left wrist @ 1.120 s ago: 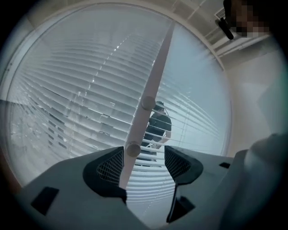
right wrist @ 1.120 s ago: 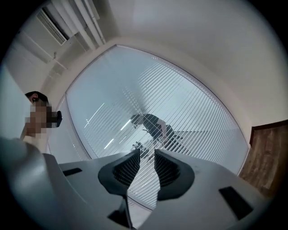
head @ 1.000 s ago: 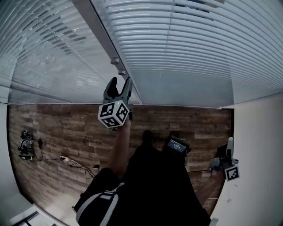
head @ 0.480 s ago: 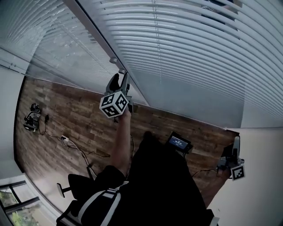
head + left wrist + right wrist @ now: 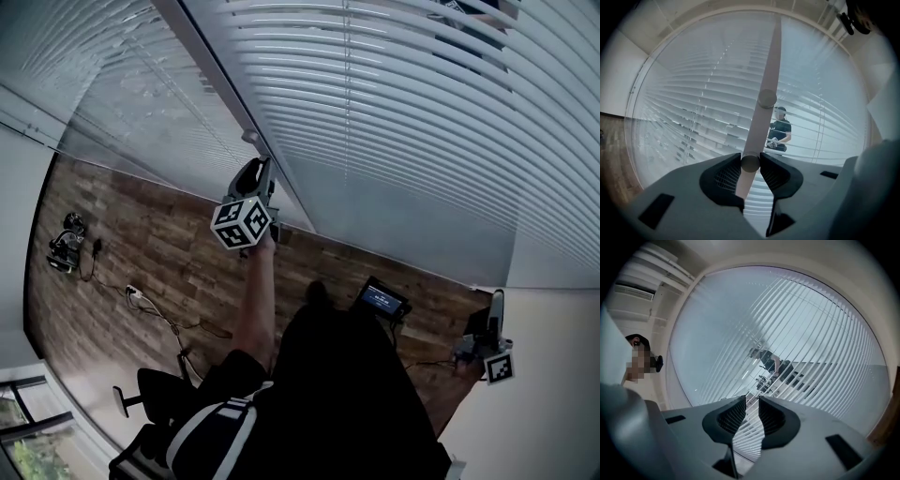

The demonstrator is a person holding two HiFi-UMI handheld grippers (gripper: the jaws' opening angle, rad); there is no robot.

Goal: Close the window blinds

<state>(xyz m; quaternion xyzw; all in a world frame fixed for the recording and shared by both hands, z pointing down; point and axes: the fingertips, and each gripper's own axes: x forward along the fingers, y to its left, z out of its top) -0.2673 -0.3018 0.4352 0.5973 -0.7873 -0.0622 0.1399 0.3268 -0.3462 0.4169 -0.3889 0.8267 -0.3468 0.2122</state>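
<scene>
White slatted blinds [image 5: 422, 112] cover the window, their slats tilted so light comes through. A slim pale tilt wand [image 5: 766, 79] hangs in front of them, with a knob partway up it. My left gripper [image 5: 258, 171] is raised to the wand; its jaws have just been closing and now pinch the wand's lower end [image 5: 750, 162] between the pads. My right gripper [image 5: 493, 307] hangs low at the right by the white wall. In the right gripper view the right gripper [image 5: 752, 404] points at the blinds [image 5: 811, 333], jaws nearly together with nothing between them.
A window frame bar [image 5: 202, 56] runs diagonally between two blind panels. Below lies a wood floor [image 5: 187, 253] with cables and a power strip [image 5: 136, 292], a small device [image 5: 64, 246] at the left, and a lit screen [image 5: 380, 300]. A white wall [image 5: 553, 394] stands at the right.
The left gripper's jaws, wide apart a second ago, have closed around the wand. The head view has swung, so the floor now slants. The right gripper stays low at the right.
</scene>
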